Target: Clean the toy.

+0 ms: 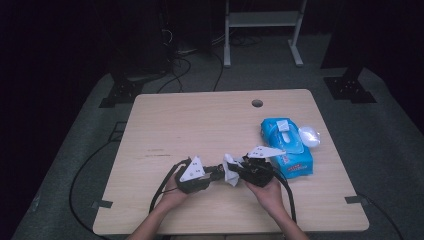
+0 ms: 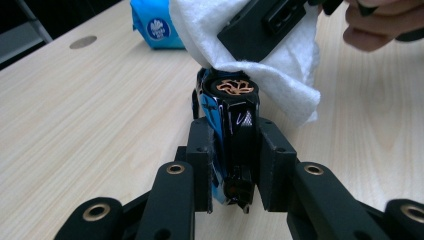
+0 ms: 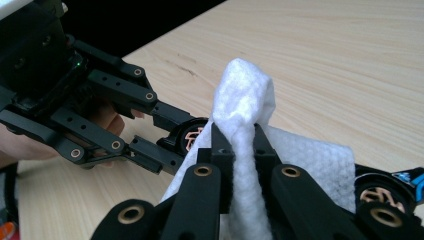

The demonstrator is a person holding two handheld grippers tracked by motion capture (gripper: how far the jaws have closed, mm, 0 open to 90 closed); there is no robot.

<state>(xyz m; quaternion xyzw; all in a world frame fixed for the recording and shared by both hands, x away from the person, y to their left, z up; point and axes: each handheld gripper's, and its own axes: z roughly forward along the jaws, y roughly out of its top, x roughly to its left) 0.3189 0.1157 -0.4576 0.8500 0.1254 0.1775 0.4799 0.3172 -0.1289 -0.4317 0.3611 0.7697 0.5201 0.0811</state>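
Observation:
A small black and blue toy car with orange-spoked wheels sits nose-up between the jaws of my left gripper, which is shut on it. My right gripper is shut on a folded white wipe. The wipe lies against the car's upper end. In the high view both grippers meet near the table's front middle, left gripper and right gripper tip to tip, with the wipe between them. Part of the car shows past the wipe.
A blue pack of wipes lies just right of the right hand, with a white rounded object beside it. The wooden table has a cable hole at the back. Cables trail from both grippers over the front edge.

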